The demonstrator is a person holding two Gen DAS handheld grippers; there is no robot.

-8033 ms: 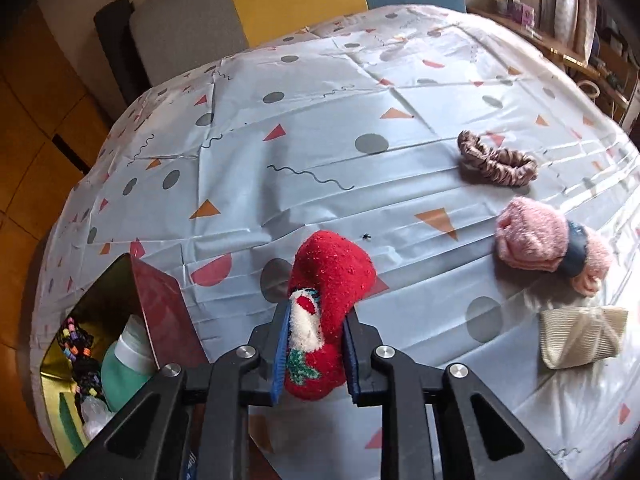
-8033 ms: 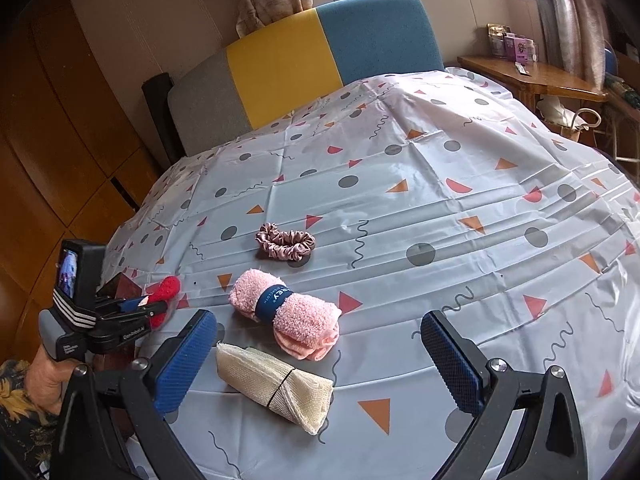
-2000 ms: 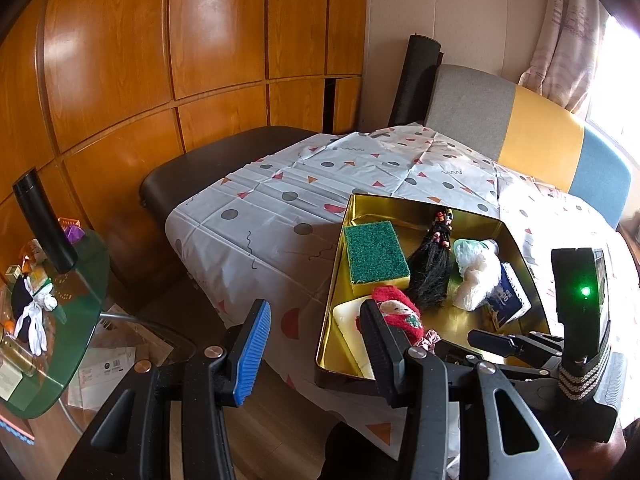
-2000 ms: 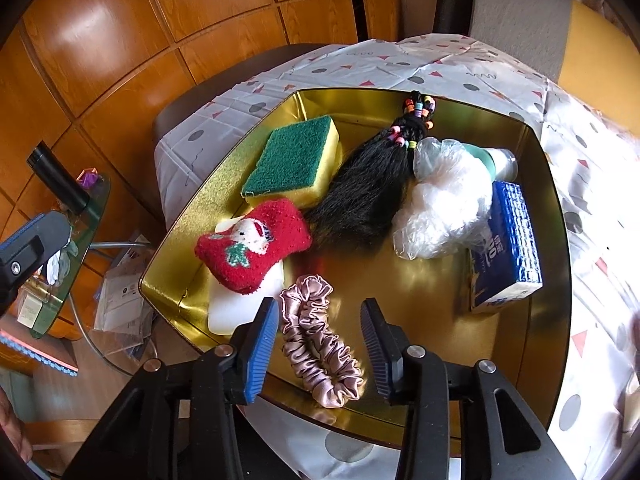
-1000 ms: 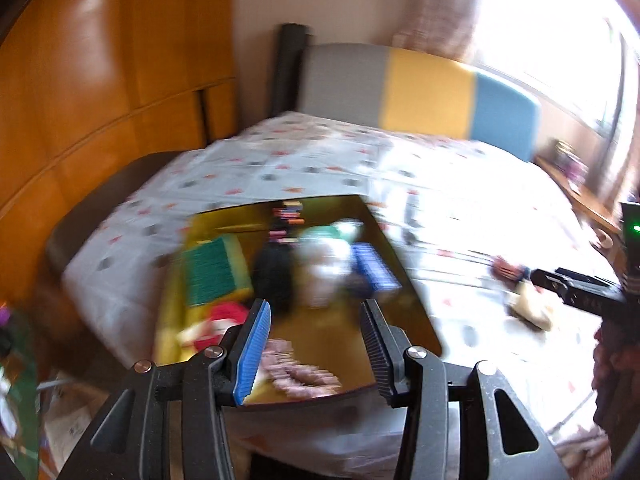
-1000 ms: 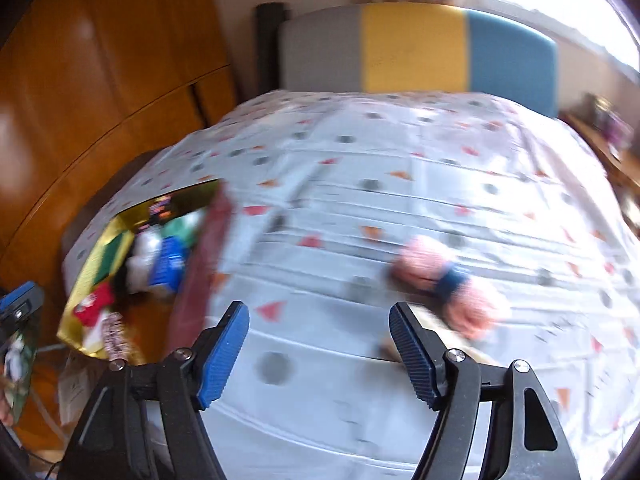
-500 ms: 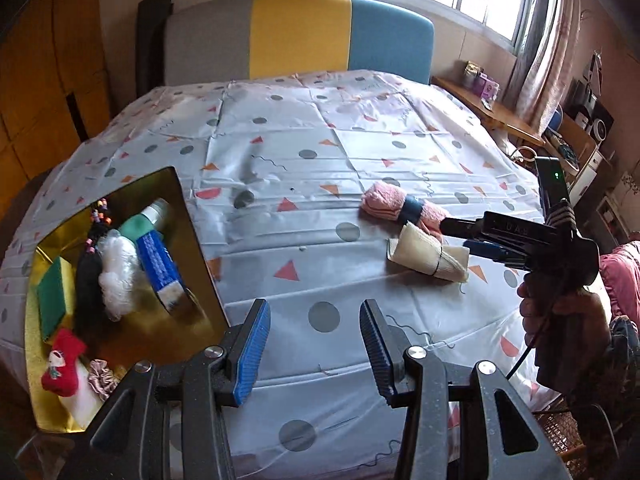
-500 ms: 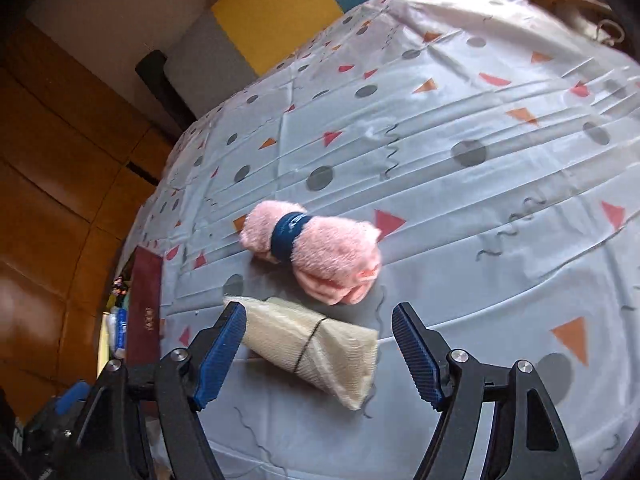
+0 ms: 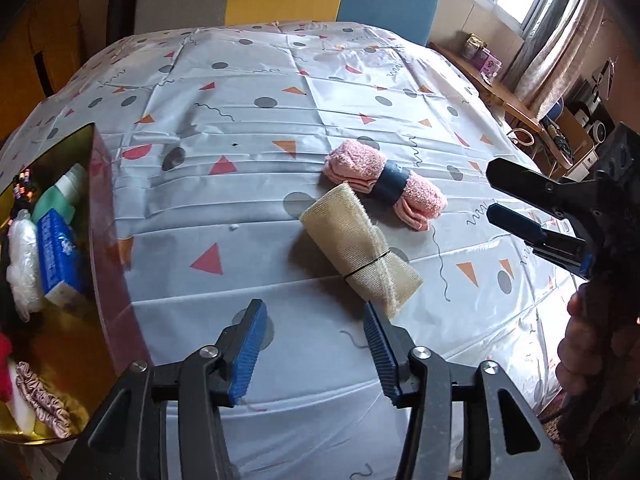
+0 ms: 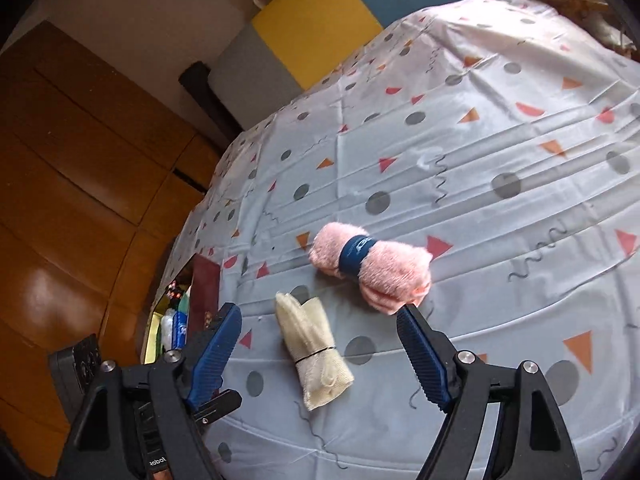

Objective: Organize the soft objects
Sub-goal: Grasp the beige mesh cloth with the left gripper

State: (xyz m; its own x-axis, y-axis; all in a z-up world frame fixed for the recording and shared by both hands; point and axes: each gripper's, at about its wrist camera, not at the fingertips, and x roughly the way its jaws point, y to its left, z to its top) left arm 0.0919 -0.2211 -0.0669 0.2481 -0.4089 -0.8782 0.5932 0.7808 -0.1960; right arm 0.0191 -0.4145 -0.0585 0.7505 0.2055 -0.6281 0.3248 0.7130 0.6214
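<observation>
A beige rolled cloth [image 9: 360, 248] [image 10: 316, 352] bound by a thin black band lies on the patterned tablecloth. Just beyond it lies a pink towel roll [image 9: 384, 184] [image 10: 376, 268] with a dark blue band. My left gripper [image 9: 314, 344] hovers just short of the beige roll; its jaws are opening with nothing between them. My right gripper [image 10: 320, 332] [image 9: 494, 190] comes in from the right, jaws opening. In its own view the beige roll lies between the blue pads, untouched, and the right pad's tip sits near the pink roll.
A gold tin [image 9: 94, 208] [image 10: 206, 280] at the table's left edge holds a pink scrunchie [image 9: 40, 398], a blue pack [image 9: 58, 252], a green bottle [image 9: 60, 196] and a white puff [image 9: 22, 256]. A hand [image 9: 580, 344] grips the right tool. A grey-yellow-blue sofa [image 10: 320, 20] stands behind.
Both grippers swung away from the gold tin and came down close to the two rolls. The left jaws have widened, and the right jaws are slightly wider.
</observation>
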